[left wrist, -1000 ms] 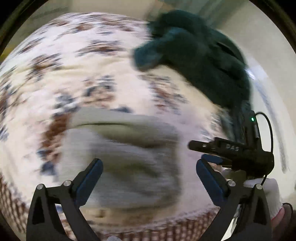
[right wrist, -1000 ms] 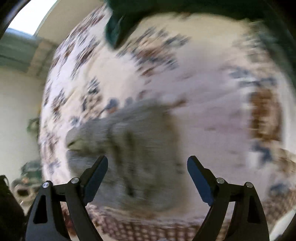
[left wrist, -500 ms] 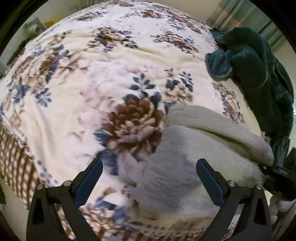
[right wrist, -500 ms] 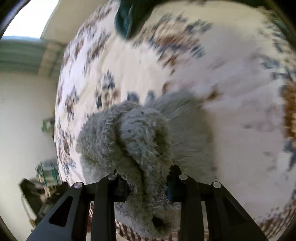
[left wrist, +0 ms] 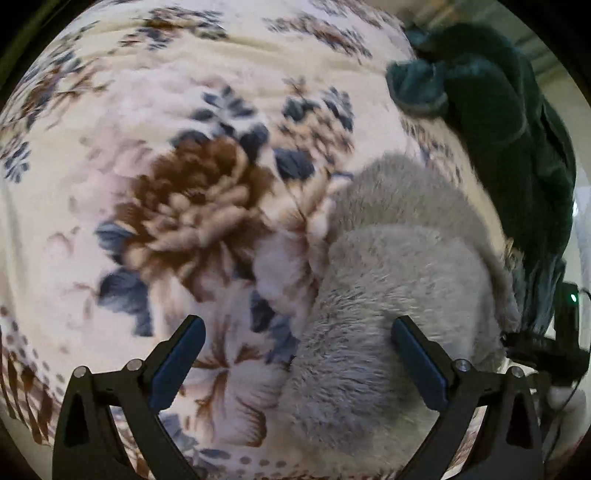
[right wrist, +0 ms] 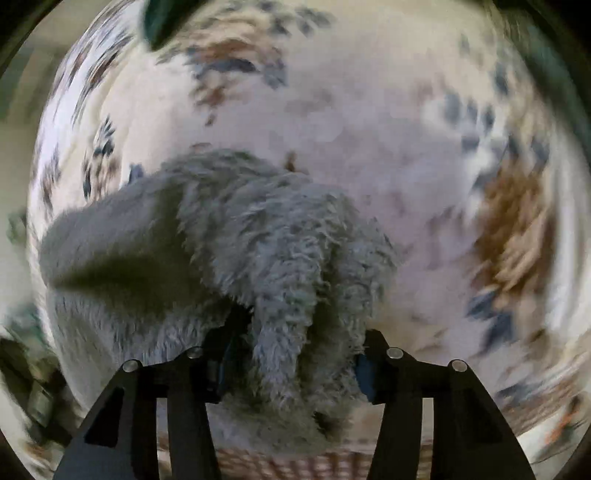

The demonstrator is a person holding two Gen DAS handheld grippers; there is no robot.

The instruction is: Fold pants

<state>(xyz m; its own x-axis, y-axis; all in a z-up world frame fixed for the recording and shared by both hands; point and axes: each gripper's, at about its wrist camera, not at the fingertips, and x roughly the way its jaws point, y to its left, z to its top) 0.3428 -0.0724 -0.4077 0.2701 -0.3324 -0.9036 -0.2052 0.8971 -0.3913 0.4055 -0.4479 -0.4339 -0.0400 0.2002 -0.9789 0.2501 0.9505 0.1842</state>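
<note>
The fluffy grey pants (left wrist: 399, 258) lie bunched on a floral blanket (left wrist: 147, 129). My left gripper (left wrist: 297, 325) hovers open just above the pants' left edge; its right finger is over the fleece and its left finger over the blanket. In the right wrist view a raised fold of the pants (right wrist: 240, 229) stands between the jaws of my right gripper (right wrist: 295, 336). Those jaws are opening, and a dark gap shows beside the left pad.
A dark green fleece garment (left wrist: 498, 110) is heaped at the blanket's far right, its corner showing in the right wrist view (right wrist: 162, 14). A black device with a green light (left wrist: 546, 343) and a white-gloved hand (left wrist: 565, 402) sit at the right edge. The blanket's checked border (right wrist: 295, 461) runs along the near side.
The right jaws closed tight on the grey fold half a second ago and have since spread apart around it. The left gripper has sunk closer to the blanket, still open.
</note>
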